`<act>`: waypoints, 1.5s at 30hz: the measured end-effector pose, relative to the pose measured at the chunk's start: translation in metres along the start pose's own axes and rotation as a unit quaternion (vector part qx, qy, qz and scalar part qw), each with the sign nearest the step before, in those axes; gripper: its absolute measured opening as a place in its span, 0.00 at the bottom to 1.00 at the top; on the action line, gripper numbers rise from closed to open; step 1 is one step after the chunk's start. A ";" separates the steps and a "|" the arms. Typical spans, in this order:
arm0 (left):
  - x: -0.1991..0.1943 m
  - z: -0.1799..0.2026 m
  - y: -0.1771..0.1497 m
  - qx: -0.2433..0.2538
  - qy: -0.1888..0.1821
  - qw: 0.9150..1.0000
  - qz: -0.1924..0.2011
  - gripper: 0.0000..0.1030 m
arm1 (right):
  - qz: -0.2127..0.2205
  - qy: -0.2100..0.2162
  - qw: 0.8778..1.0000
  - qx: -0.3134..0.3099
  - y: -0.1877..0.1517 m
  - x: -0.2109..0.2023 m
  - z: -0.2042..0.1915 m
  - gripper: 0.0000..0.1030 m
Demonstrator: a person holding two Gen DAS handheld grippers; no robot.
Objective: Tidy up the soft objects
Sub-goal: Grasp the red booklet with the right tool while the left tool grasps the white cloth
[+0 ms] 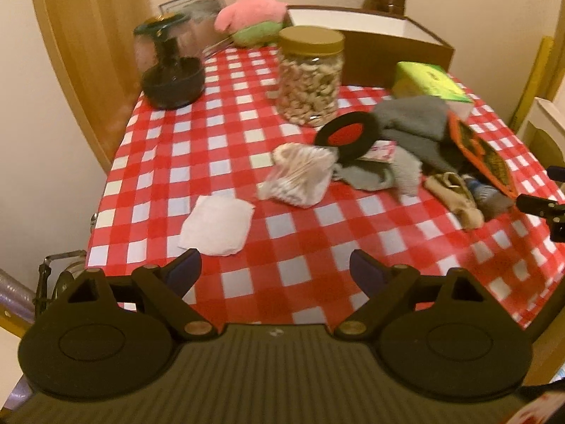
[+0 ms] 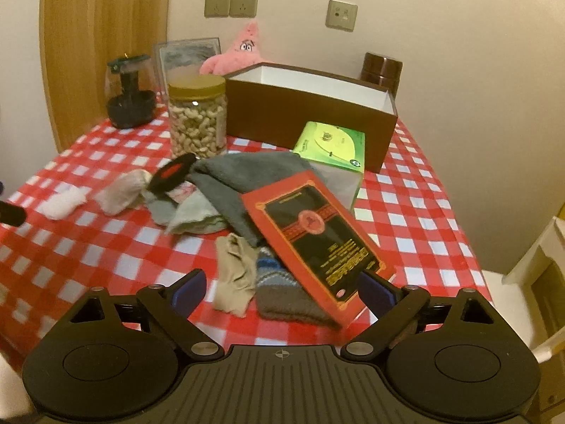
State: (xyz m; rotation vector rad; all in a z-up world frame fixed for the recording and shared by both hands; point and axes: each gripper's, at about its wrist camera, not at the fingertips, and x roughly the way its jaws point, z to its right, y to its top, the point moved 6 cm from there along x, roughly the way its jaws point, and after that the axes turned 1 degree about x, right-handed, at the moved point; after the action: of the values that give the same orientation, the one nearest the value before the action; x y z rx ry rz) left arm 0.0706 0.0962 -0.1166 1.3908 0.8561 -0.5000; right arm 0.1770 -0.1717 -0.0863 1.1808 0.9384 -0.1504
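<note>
A heap of soft things lies on the red-checked table: a grey cloth (image 2: 254, 180), a beige sock (image 2: 235, 275), a knitted patterned sock (image 2: 282, 293), a light grey sock (image 2: 192, 217) and a folded white cloth (image 1: 215, 226). A pink starfish plush (image 1: 252, 7) sits at the far edge beside an open brown box (image 2: 310, 113). My left gripper (image 1: 275, 272) hovers open above bare cloth, just right of the white cloth. Near the front edge my right gripper (image 2: 282, 289) stands open around the beige and knitted socks, pads apart from them. A red and black book (image 2: 317, 243) leans over the knitted sock.
A jar of cashews (image 2: 197, 120), a dark glass pot (image 1: 169, 63), a green tissue box (image 2: 332, 148), a clear bag of cotton swabs (image 1: 300, 173) and a black ring with a red centre (image 1: 348, 134) share the table. A white chair (image 2: 536, 272) stands at the right.
</note>
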 end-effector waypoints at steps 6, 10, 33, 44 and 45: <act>0.026 -0.012 0.004 -0.009 0.010 1.000 -0.009 0.87 | -0.002 -0.021 0.999 -0.029 0.002 0.033 0.009 0.84; 0.043 -0.017 0.008 -0.020 0.013 1.000 -0.017 0.86 | -0.009 -0.029 0.999 -0.037 0.002 0.056 0.012 0.80; 0.088 -0.038 0.017 -0.039 0.031 0.998 -0.039 0.86 | 0.009 -0.007 0.999 0.039 0.041 0.071 0.073 0.40; 0.098 -0.042 0.019 -0.047 0.035 0.997 -0.044 0.86 | -0.032 -0.009 0.997 -0.063 0.037 0.097 0.087 0.20; 0.099 -0.043 0.019 -0.047 0.036 0.997 -0.045 0.86 | -0.031 -0.008 0.997 -0.064 0.037 0.098 0.087 0.19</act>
State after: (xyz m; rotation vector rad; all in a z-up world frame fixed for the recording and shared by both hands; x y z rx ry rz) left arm 0.1365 0.1583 -0.1790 1.2948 0.9918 -0.4763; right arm 0.3068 -0.1941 -0.1220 1.0315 0.9578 -0.1472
